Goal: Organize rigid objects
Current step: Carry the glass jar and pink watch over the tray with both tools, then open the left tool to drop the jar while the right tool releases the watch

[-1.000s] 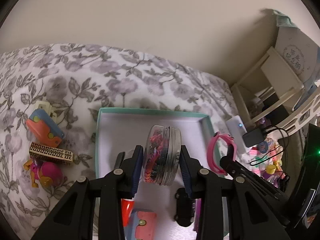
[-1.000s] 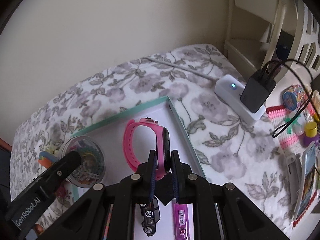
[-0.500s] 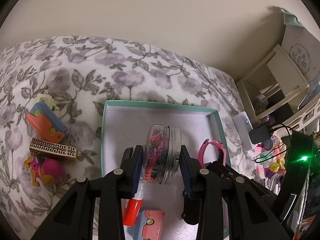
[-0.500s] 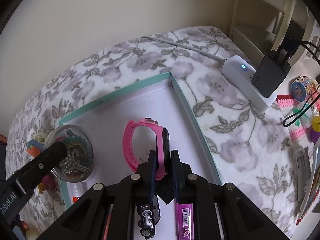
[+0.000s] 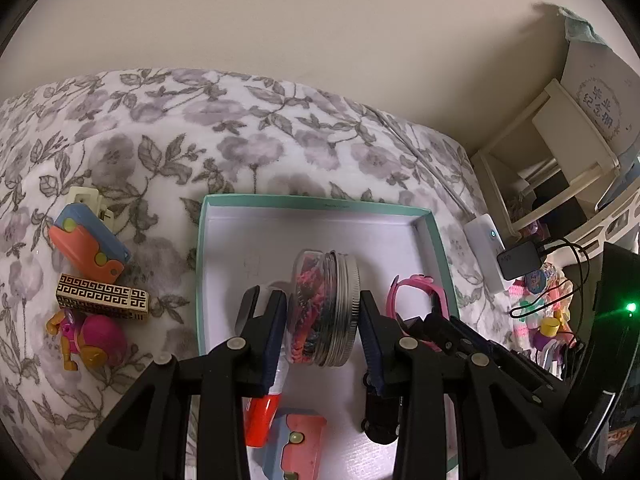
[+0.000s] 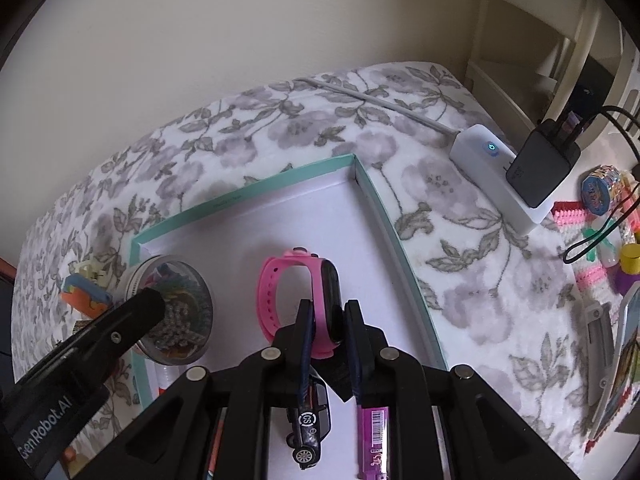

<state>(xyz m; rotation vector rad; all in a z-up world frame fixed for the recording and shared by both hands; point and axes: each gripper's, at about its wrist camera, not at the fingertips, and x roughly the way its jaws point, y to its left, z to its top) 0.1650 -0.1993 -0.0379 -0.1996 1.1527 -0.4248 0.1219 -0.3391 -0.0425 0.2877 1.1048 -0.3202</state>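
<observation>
A white tray with a teal rim [image 5: 316, 202] [image 6: 240, 200] lies on the flowered bedspread. My left gripper [image 5: 322, 308] is shut on a clear jar with a metal screw lid [image 5: 320, 280] [image 6: 176, 312], full of small coloured bits. It holds the jar on its side just above the tray floor. My right gripper [image 6: 328, 312] has a pink watch [image 6: 276, 280] [image 5: 412, 284] with a black face between its pads, low over the tray's right half. Its jaws are starting to open, but the pads still touch the watch.
Inside the tray lie a black toy car [image 6: 308, 428], a purple stick [image 6: 372, 432], a red marker [image 5: 260, 420] and a blue-and-orange toy [image 5: 296, 440]. Left of the tray are another blue-orange toy [image 5: 86, 248], a patterned box [image 5: 102, 298] and a pink figure [image 5: 92, 336]. A power strip [image 6: 492, 168] sits to the right.
The right gripper carried the pink watch from the tray's right rim to well inside it, and its fingers now stand a touch wider. The jar stays gripped in the left.
</observation>
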